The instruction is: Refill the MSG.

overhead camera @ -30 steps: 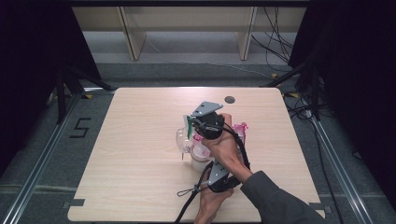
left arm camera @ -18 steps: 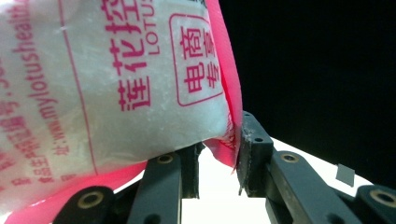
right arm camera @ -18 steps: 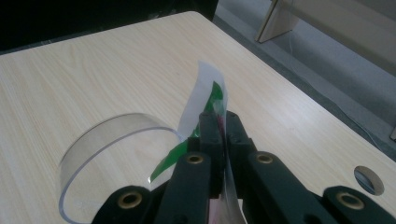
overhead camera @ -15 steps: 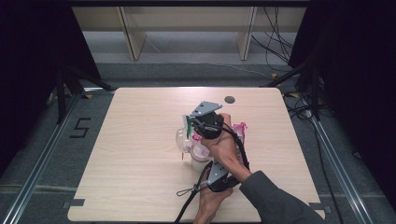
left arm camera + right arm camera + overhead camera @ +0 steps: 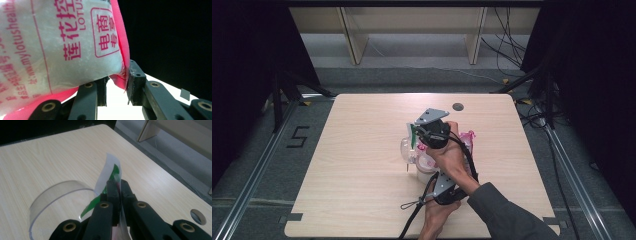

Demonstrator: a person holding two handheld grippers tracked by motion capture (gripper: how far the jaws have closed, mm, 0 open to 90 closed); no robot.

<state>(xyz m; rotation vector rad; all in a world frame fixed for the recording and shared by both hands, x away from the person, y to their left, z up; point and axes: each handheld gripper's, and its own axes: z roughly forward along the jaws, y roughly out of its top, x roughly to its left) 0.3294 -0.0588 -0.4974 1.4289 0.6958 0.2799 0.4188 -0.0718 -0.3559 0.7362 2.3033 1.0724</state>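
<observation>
A white bag with pink edges and red print [image 5: 62, 42] hangs right before the left gripper's camera. My left gripper [image 5: 116, 82] is shut on its lower corner, one pad on each side. In the high view that gripper [image 5: 431, 175] sits low, near the person's body, with the bag [image 5: 426, 161] just beyond it. My right gripper [image 5: 117, 185] is shut on a thin green-and-white sachet [image 5: 112, 171], which stands upright from the jaws. In the high view the right gripper [image 5: 415, 137] is farther up the table, the forearms crossed. A clear plastic container [image 5: 57, 192] stands just under the sachet.
The light wooden table [image 5: 357, 150] has a round cable hole [image 5: 457, 106] near its far edge. More pink wrapping [image 5: 468, 136] lies right of the hands. Cables trail off the near edge. Dark curtains flank the table, and wooden shelving stands beyond it.
</observation>
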